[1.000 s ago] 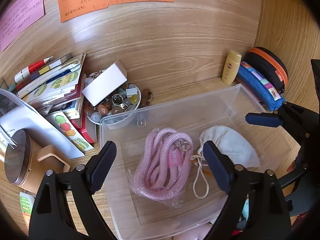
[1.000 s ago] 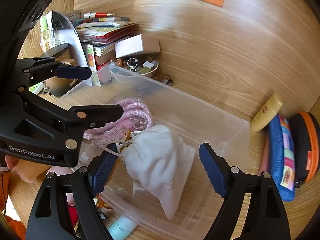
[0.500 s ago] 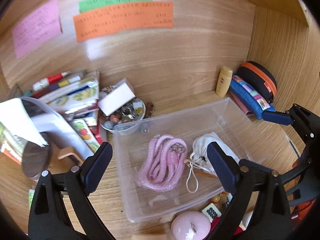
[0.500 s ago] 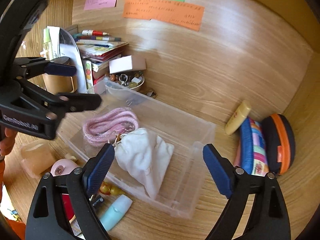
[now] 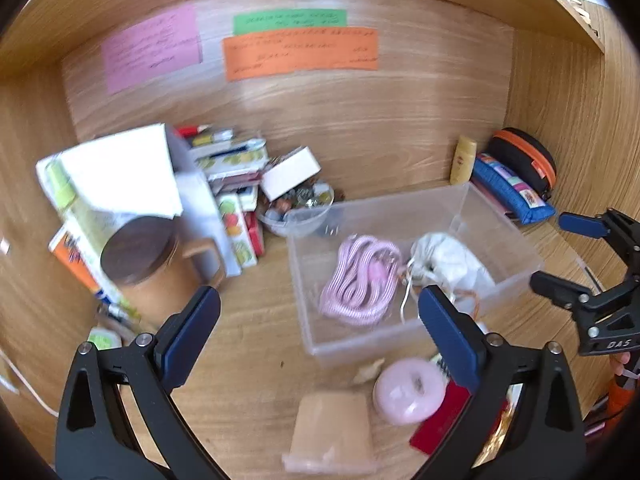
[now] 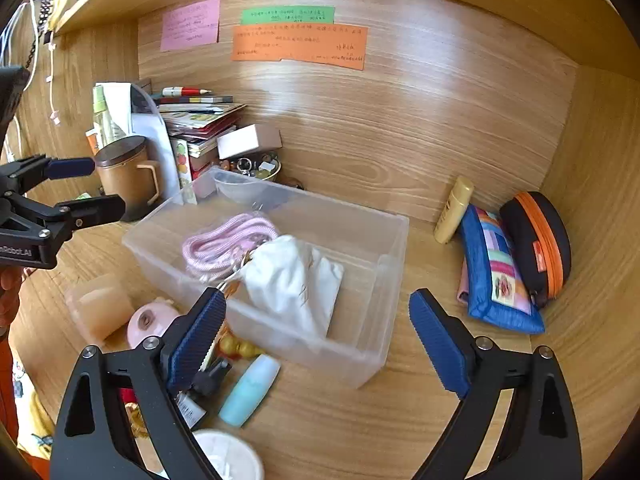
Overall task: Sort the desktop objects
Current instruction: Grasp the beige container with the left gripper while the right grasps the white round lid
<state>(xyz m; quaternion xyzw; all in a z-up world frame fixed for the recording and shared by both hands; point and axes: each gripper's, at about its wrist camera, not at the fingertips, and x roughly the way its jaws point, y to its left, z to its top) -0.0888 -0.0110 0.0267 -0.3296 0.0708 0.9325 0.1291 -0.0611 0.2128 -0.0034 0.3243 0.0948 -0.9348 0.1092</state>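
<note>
Desk (image 6: pixel 420 152): a wooden alcove with clutter on both flanks.

Bin (image 6: pixel 384 240): clear plastic, directly ahead of the right gripper (image 6: pixel 318 334) and ahead and to the right of the left gripper (image 5: pixel 320 324). It holds two sorted items, a pink cord (image 6: pixel 224 244) coiled at its left end and a white pouch (image 6: pixel 292 280) lying against the cord.

Left gripper: jaws spread wide, nothing between them. Right gripper: jaws likewise spread, empty, hovering above the bin's near wall.

Unsorted items lie on the desk just in front of the bin, below and left of the right gripper: a tan block (image 6: pixel 98 304), a pink puck (image 6: pixel 150 320), a pale blue tube (image 6: pixel 250 390), yellow beads (image 6: pixel 236 346) and a red item that is mostly hidden. Far right of the right gripper are a yellow bottle (image 6: pixel 454 210), a blue pouch (image 6: pixel 494 276) and a black case (image 6: pixel 536 244). A lidded mug (image 5: pixel 148 260) stands ahead and left of the left gripper, beside stacked books (image 6: pixel 196 116).

Risks, in my judgement:
- The front items are crowded and touching. A wide jaw closing on one could pinch or drag a neighbour.
- The tube and puck are rounded and may roll or squirt out of a flat-pad grasp.
- The beads are small and could scatter.
- The bin is light. A descending finger catching its near wall could shove or tip it.
- The two grippers work the same front strip and may collide.
</note>
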